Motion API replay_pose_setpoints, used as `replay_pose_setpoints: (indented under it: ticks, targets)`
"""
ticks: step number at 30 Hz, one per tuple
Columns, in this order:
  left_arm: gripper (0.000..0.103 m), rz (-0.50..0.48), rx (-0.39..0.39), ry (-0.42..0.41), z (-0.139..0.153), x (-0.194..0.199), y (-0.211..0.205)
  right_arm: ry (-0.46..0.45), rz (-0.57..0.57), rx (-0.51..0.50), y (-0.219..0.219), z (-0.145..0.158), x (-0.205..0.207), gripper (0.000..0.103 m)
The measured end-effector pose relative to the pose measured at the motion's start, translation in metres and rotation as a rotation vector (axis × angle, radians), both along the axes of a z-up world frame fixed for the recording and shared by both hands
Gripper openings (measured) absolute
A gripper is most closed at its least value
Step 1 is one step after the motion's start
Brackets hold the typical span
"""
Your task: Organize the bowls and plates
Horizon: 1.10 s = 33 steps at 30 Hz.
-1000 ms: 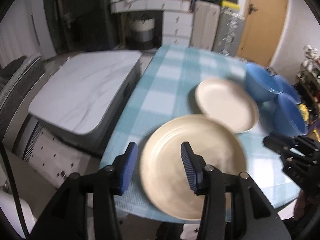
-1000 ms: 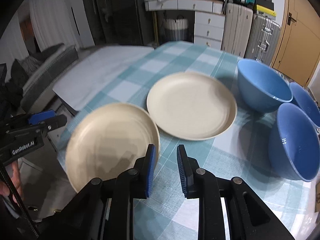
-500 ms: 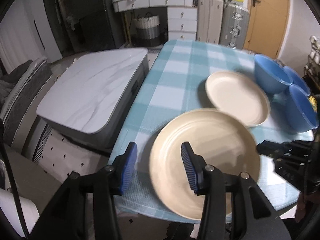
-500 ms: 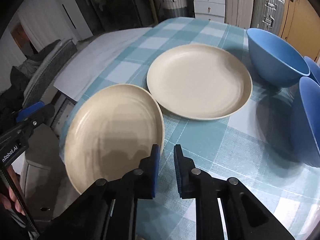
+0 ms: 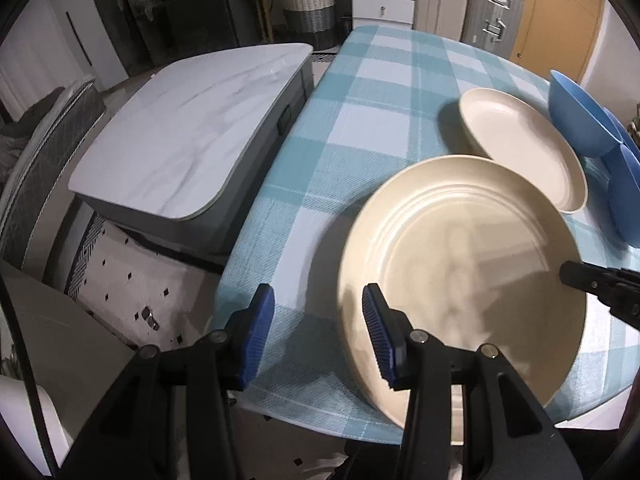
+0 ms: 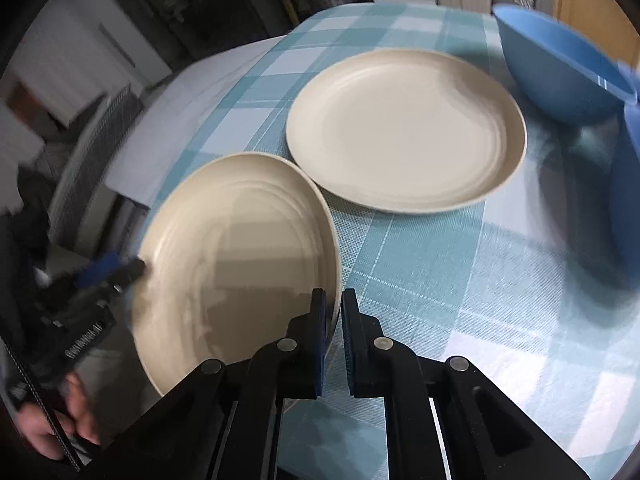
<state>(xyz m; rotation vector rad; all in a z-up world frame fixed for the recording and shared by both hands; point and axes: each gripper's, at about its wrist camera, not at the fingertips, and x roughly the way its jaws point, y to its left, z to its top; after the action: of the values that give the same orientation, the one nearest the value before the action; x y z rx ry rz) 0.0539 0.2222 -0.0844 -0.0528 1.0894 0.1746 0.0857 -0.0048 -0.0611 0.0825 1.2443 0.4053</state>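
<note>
A cream plate [image 6: 240, 264] is held tilted at the near left edge of the checked surface [image 5: 360, 128], partly overhanging it, with its far rim just beside a second cream plate [image 6: 404, 128] that lies flat further in. The right tongs [image 6: 335, 344] have just been closing and are now pinched onto the near plate's right rim, which is seen between the blue pads. The left tongs [image 5: 316, 332] stand half open, straddling the plate's left rim: one finger is over the plate, the other outside it, and no pad is seen pressing, so nothing is gripped on that side. Blue bowls [image 6: 560, 68] are clustered at the far right, near the flat plate. The plate is judged to be on its way to being stacked on the flat one. From here, the main risk is a slip: the plate is carried by a narrow pinch on one smooth rim, so it may pivot or drop off the edge towards the floor. If the left tongs are closed carelessly, the plate may be levered out of the right grip. A hasty move across could also knock the held plate against the flat plate's rim and push that plate into the bowls.
</note>
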Motion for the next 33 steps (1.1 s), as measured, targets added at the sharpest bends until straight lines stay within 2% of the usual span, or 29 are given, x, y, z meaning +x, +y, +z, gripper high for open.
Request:
replay_pose_setpoints:
  ticks: [2, 6, 13, 19, 21, 28, 33]
  targets:
    - [0.046, 0.000, -0.019, 0.014, -0.004, 0.001, 0.002, 0.018, -0.017, 0.034, -0.004, -0.003, 0.000, 0.008]
    - [0.046, -0.007, -0.037, 0.016, -0.006, 0.000, 0.001, 0.012, -0.020, 0.034, -0.003, -0.004, 0.000, 0.008]
    - [0.046, -0.037, -0.080, 0.024, -0.004, -0.001, -0.003, 0.067, -0.076, 0.084, -0.009, -0.002, 0.006, 0.007]
    - [0.046, -0.069, -0.089, 0.020, 0.002, -0.004, -0.010, 0.043, -0.019, -0.001, 0.015, 0.007, 0.007, 0.006]
    - [0.046, -0.065, -0.087, 0.008, 0.004, -0.006, -0.009, 0.027, 0.003, -0.062, 0.025, 0.007, 0.005, 0.006]
    - [0.046, -0.030, -0.055, 0.018, 0.002, -0.007, 0.001, -0.029, 0.046, -0.160, 0.042, 0.008, 0.001, 0.007]
    - [0.046, 0.008, -0.032, 0.013, 0.000, -0.010, 0.010, -0.030, 0.043, -0.162, 0.042, 0.005, 0.000, 0.007]
